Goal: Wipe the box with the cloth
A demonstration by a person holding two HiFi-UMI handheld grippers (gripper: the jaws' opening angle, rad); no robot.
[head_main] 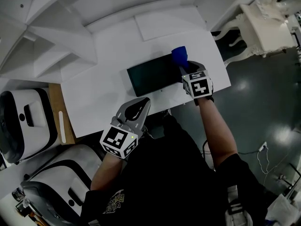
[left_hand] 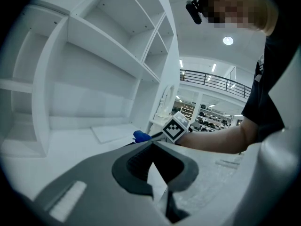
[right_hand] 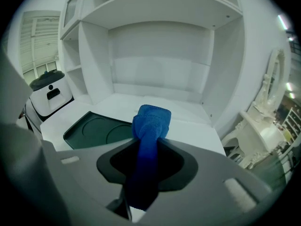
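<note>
A flat dark green box with two round hollows in its top lies on the white table. My right gripper is shut on a rolled blue cloth that sticks out past the jaws, over the box's right end. In the right gripper view the cloth rises from the shut gripper, with the box lower left. My left gripper hovers at the table's front edge, below the box; in its own view the gripper is shut with nothing held.
White shelving stands behind and left of the table. A flat white panel lies at the back. White-and-black machines sit at the left, ornate white furniture at the upper right. Dark floor lies right.
</note>
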